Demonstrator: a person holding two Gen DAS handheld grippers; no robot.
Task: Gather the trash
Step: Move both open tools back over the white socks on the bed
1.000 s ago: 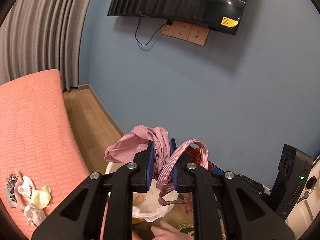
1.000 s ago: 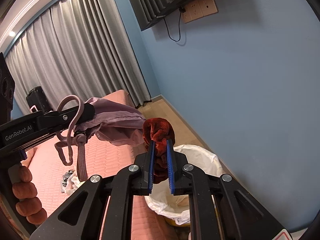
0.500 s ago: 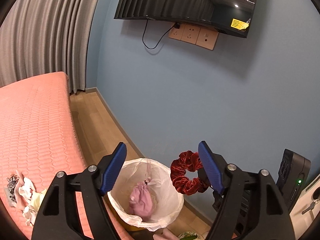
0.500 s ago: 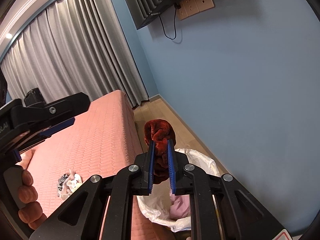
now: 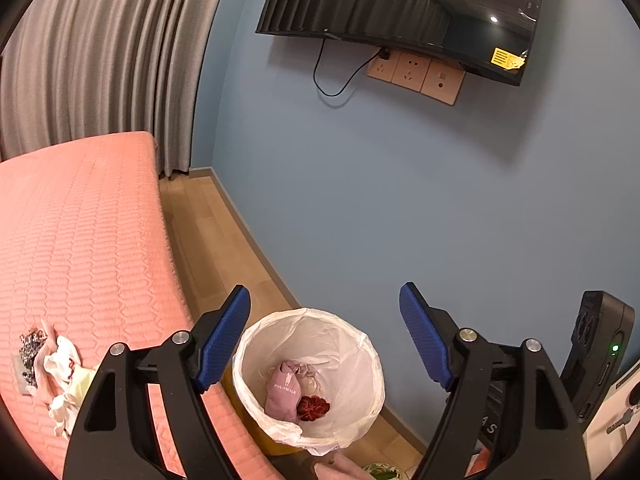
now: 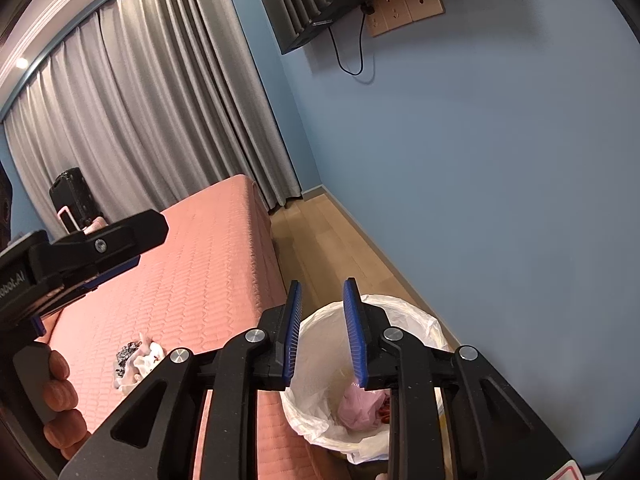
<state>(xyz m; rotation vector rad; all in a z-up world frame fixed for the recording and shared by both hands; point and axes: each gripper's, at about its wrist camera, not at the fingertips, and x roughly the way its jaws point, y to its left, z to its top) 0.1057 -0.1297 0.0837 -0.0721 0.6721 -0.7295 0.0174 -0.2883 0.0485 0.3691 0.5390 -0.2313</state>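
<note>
A bin with a white liner (image 5: pixel 362 346) stands on the floor beside the bed; it also shows in the right wrist view (image 6: pixel 420 320). Inside lie a pink drawstring bag (image 5: pixel 283 394) and a dark red scrunchie (image 5: pixel 313 407). The bag shows in the right wrist view (image 6: pixel 356 406) too. My left gripper (image 5: pixel 325 314) is open wide and empty above the bin. My right gripper (image 6: pixel 322 320) is open and empty above the bin's rim. A small pile of crumpled tissues and wrappers (image 5: pixel 52 376) lies on the pink bed, also in the right wrist view (image 6: pixel 136 360).
The pink bed (image 5: pixel 80 240) fills the left. A blue wall (image 5: pixel 400 200) with a TV (image 5: pixel 400 12) and sockets stands behind the bin. A wooden floor strip (image 5: pixel 216 240) runs between the bed and the wall. Grey curtains (image 6: pixel 140 120) hang at the far end.
My left gripper opened and dropped the pink bag into the bin. Then my right gripper opened and the red scrunchie fell in beside the bag.
</note>
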